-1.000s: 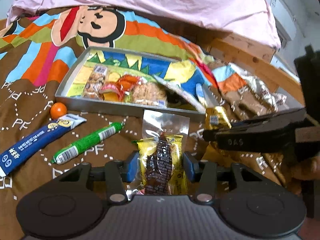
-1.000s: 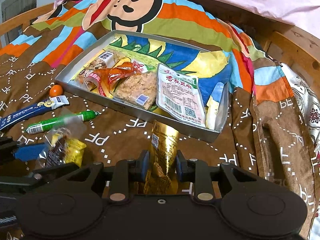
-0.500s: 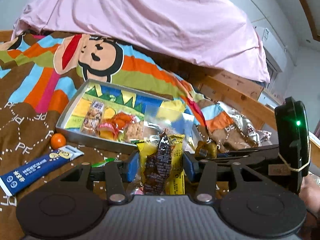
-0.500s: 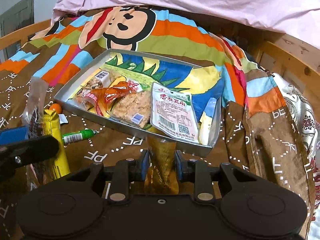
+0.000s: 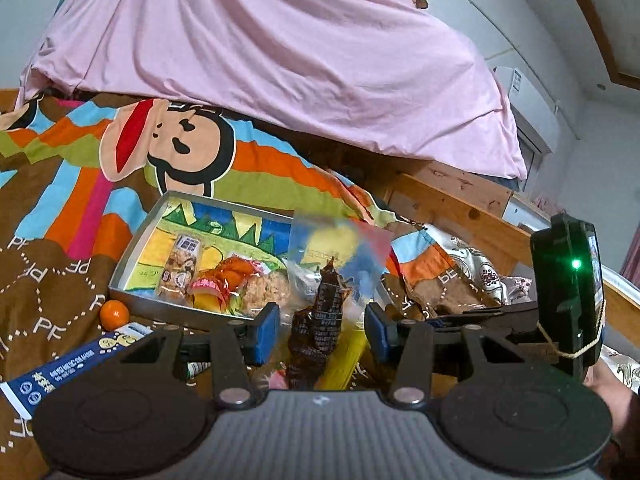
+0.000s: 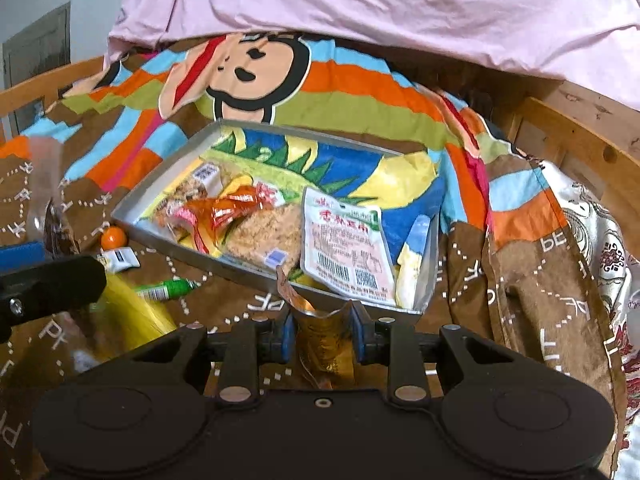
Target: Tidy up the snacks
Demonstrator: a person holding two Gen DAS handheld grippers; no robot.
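We find both grippers loaded and the task partly done. Nearest us, the left gripper [image 5: 318, 330] carries a clear packet with a dark snack and yellow wrapper [image 5: 320, 328]; the packet stands between the blue pads, though we cannot tell whether both pads press on it, so the grasp is judged, not confirmed. The right gripper [image 6: 322, 330] is clenched on a gold foil packet [image 6: 322, 340], held just short of the near rim of the tray. Still lying loose on the bed cover [image 6: 520, 320], near the tray's near-left corner, are a blue tube-shaped packet [image 5: 68, 364], a green sausage stick [image 6: 168, 289] and a small orange ball [image 5: 114, 314]; these remain to be collected, in our judgement. Beyond them sits the metal tray [image 6: 160, 188], which already holds several items: a biscuit pack [image 5: 182, 266] at the left, an orange-red wrapped snack [image 6: 224, 216], a pack of crumbly pale cake [image 6: 264, 236], a white pouch with red print [image 6: 346, 248], and a pale blue and yellow item [image 6: 412, 264] propped against the right wall. The far half of the tray shows its printed base uncovered, so room remains. Behind the tray lies the pink sheet [image 5: 280, 60]. We estimate roughly half the snacks are stowed, two are in transit and three are outstanding.
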